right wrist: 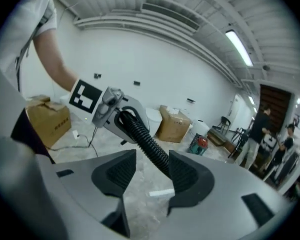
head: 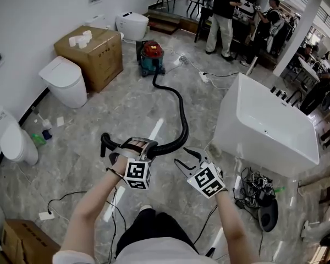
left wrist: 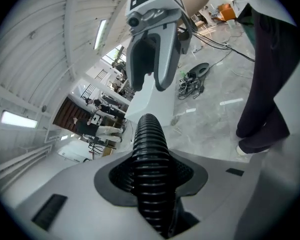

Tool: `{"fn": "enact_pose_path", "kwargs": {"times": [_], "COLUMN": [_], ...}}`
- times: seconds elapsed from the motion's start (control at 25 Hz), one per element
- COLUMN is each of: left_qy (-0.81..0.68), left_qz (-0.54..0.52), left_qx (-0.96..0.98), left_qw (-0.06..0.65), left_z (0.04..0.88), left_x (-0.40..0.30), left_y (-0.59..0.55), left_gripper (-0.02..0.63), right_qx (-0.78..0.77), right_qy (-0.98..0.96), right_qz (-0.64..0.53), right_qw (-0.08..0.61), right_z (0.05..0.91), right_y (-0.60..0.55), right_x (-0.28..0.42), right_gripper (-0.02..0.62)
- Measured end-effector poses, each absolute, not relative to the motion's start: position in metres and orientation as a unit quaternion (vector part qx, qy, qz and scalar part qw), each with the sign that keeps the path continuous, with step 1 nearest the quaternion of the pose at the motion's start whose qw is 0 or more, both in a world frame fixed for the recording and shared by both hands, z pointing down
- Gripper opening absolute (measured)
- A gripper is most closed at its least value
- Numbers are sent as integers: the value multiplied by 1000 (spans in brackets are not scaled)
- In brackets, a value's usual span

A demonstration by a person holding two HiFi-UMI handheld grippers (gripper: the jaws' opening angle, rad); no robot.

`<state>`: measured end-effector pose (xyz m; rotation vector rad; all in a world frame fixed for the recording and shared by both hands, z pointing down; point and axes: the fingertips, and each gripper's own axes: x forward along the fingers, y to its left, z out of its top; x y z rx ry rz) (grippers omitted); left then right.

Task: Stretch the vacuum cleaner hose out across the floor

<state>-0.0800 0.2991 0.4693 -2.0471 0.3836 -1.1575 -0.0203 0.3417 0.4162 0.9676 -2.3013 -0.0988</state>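
Grey floor (head: 126,111): vacuum cleaner (head: 152,58), box (head: 96,54), bathtub (head: 264,126).

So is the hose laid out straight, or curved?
Curved. In the head view the hose bends in an S from the vacuum cleaner to the left tongs, which are shut on it.

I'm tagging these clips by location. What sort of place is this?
Probably a bathroom-fixture showroom or storeroom: toilets stand along the wall, a white bathtub sits out in the open, unconnected to any wall, and a cardboard box stands between two toilets.

Bathroom-fittings showroom or store — toilets (head: 63,81) standing loose, freestanding bathtub (head: 264,122), cardboard box (head: 96,51), marble-look floor (head: 126,111)
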Motion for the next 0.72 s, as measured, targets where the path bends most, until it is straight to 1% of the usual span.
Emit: {"fn": "enact_pose_path", "kwargs": {"times": [0.08,0.2,0.44,0.72], "left_qy": [133,100,47,29], "left_qz": [-457,-463,-458,-445], "left_qx": [-790,-777,-767,-769], "left_qw": [387,415,446,457], "left_z": [467,468,465,456], "left_x": [-78,-77,-69,-54], "left_y": [306,316,335,347], "left_gripper": [160,160,160,160], "right_qx": [347,322,261,259], "right_qy": [-866,-860,-839,-836], "right_qz": [-70,-92,-136,-141], "right_qw": [353,384,458,463], "right_z": [423,434,464,472], "right_y": [342,342,349,348], "right_x": [-26,-37,-53,-64], "right_gripper": [195,206,221,219]}}
